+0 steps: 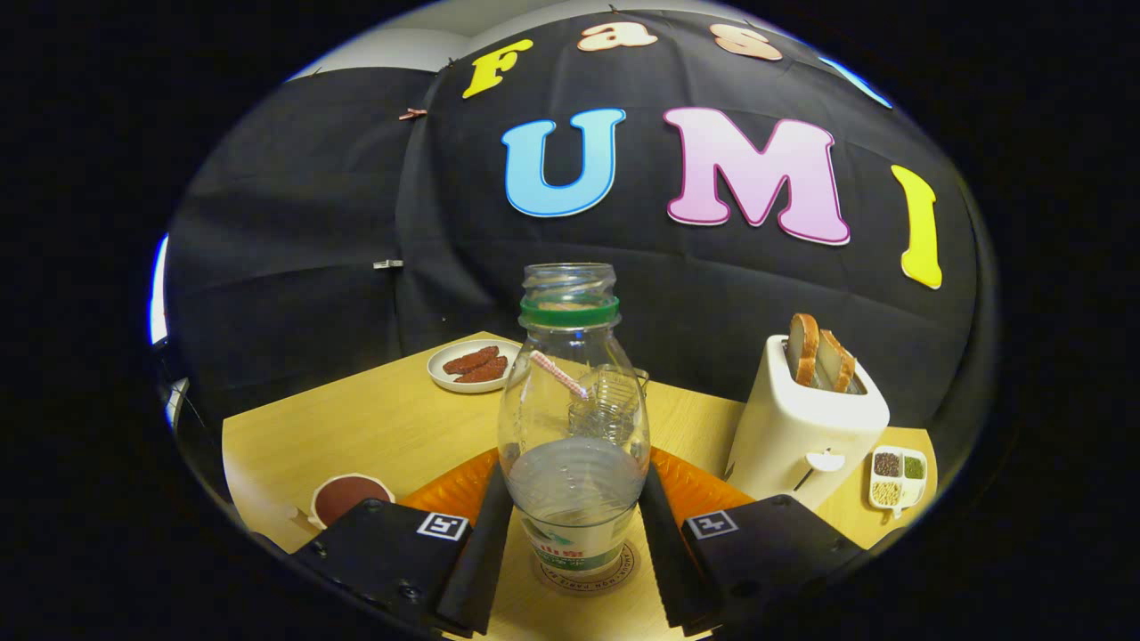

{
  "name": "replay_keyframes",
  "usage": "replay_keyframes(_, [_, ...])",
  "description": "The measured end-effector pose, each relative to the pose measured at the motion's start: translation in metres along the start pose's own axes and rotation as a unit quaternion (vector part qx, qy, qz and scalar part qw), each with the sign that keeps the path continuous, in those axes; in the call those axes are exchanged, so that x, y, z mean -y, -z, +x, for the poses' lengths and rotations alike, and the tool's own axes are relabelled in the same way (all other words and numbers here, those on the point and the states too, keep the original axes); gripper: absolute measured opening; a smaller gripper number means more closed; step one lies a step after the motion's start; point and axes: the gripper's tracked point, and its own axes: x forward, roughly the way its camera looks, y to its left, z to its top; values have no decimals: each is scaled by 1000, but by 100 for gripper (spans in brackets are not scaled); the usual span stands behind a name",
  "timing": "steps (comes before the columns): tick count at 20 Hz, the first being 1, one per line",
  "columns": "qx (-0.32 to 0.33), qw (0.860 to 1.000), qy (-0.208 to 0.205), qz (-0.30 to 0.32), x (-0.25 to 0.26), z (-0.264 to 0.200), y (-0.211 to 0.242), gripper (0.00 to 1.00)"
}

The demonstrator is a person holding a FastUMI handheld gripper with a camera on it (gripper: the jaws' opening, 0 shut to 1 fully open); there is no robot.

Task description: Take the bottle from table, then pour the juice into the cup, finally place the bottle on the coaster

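Clear bottle (573,427) on coaster (588,568) (half hidden); hand-held gripper (574,534) clamped on bottle.

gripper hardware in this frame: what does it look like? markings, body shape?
The gripper has two boxy matte black carriage blocks with visible screws, each bearing a square black-and-white fiducial tag on top. Two long flat fingers with ribbed inner faces extend forward. No cables visible.

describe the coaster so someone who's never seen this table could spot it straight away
On the wooden table, find the clear bottle standing between the gripper jaws, which sit close on either side of it. The coaster is the thin round disc under the bottle's base, with lettering round its rim, flatter than the orange mat behind.
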Motion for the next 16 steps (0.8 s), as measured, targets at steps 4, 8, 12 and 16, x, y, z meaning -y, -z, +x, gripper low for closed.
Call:
replay_keyframes(4, [9,1000,5,9,6,6,7,74])
replay_keyframes(8, [-7,1000,4,11,6,12,25,76])
replay_keyframes(12, [-4,1000,5,-2,4,10,28,78])
replay_keyframes(16, [-15,1000,13,-7,7,8,32,80])
